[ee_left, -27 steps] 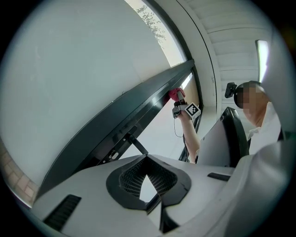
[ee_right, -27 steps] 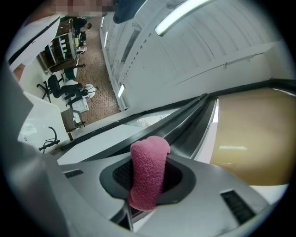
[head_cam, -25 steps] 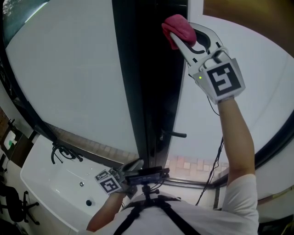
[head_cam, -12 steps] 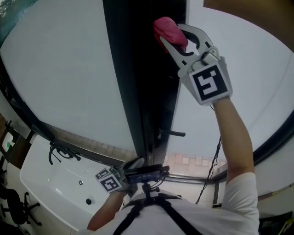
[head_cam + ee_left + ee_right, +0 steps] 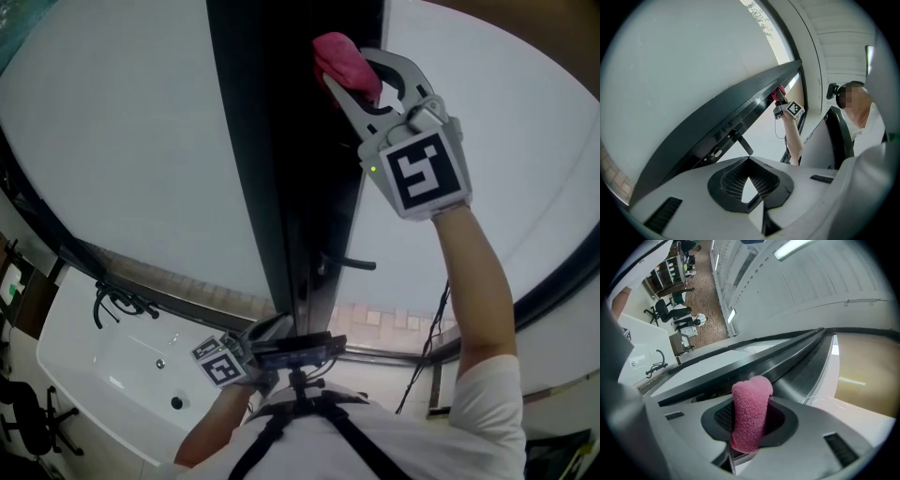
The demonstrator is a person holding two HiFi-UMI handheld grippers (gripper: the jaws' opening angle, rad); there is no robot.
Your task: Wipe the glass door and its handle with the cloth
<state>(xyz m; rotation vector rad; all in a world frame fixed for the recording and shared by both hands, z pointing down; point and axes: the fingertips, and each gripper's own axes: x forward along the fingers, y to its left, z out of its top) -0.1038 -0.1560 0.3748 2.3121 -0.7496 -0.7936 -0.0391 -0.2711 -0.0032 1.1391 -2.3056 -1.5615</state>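
Two pale glass panes point(image 5: 122, 141), dark frame point(image 5: 272, 169), pink cloth point(image 5: 343, 58), white sink point(image 5: 103, 366) below

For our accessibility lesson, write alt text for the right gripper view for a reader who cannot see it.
A pink cloth is clamped between the jaws of the right gripper, close to the camera. Beyond it a dark door frame crosses the view, with office chairs far off at upper left.
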